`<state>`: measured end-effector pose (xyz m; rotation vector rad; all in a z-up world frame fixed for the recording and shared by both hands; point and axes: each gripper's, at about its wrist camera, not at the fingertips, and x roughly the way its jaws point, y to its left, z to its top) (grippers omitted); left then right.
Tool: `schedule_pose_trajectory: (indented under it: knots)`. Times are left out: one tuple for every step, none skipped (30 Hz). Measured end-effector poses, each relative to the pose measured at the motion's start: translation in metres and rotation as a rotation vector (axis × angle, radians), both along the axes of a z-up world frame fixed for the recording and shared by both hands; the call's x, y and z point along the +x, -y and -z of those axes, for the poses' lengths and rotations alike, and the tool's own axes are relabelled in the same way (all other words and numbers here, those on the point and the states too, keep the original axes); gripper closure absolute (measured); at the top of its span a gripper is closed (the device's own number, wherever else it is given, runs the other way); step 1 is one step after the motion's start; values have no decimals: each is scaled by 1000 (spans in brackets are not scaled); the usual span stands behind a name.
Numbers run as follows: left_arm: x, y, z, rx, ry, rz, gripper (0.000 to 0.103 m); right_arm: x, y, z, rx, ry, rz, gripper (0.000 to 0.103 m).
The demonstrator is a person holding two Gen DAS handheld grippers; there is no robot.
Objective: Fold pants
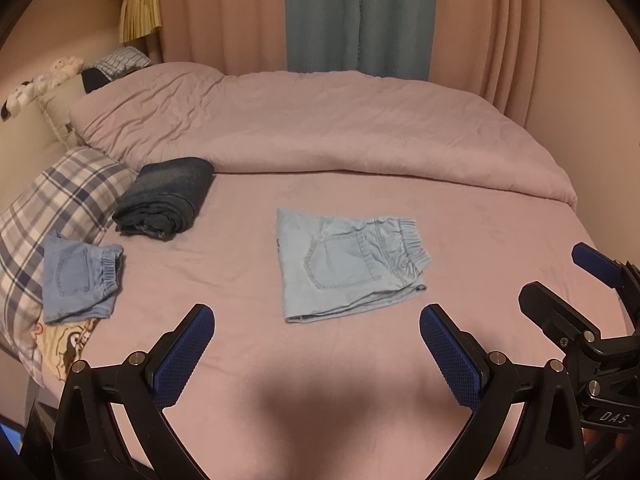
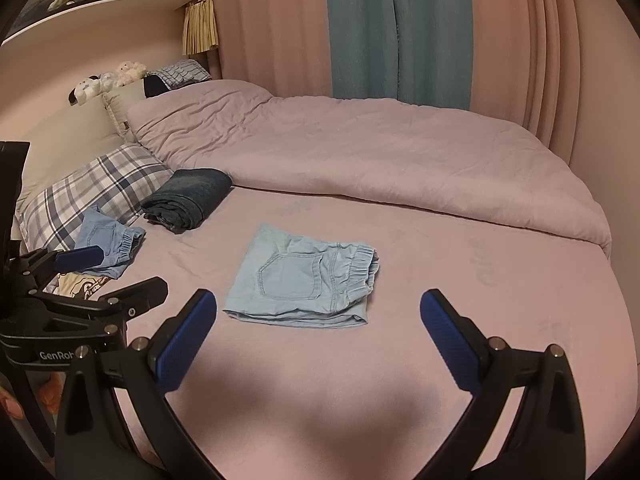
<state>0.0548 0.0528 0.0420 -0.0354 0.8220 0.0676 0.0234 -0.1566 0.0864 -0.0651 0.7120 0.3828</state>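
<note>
Squarely on the pink sheet (image 1: 360, 360) lie the folded light pants (image 1: 348, 266), pocket up and elastic waistband toward the right, touching neither gripper. Both grippers hover over the near part of the bed with their blue pads spread wide and nothing between them: the left gripper (image 1: 316, 350) and the right gripper (image 2: 318, 340) each sit just short of the pants' near edge. From the left wrist, the right gripper shows at the far right edge, where a "DAS" mark can be read on its body; from the right wrist, the left gripper appears at the lower left with "GenRob" lettering and a bit of the person's fingers (image 2: 10, 404) below it. Off to the left, dark jeans (image 1: 168, 198) rest folded beside the plaid pillow (image 1: 60, 200), with blue shorts (image 1: 78, 278) lying partly on that pillow. Only the right wrist view takes in the shelf (image 2: 100, 4) above the headboard; both show the duvet (image 1: 320, 128) and curtains (image 1: 360, 12) behind.
</note>
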Motion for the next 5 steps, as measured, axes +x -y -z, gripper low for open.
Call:
schedule_pose_trajectory:
  knots:
    - [0, 0, 0, 0, 1, 2, 1, 0, 0, 0, 0, -1, 0, 0]
    - [-1, 1, 0, 0, 1, 1, 1, -1, 0, 0, 1, 0, 1, 0]
    - [-2, 1, 0, 0, 1, -2, 1, -1, 0, 0, 1, 1, 2, 0]
    - [-2, 2, 0, -1, 1, -3, 1, -1, 0, 0, 1, 1, 2, 0]
    - [-3, 2, -1, -1, -1, -2, 1, -1, 0, 0, 2, 1, 3, 0]
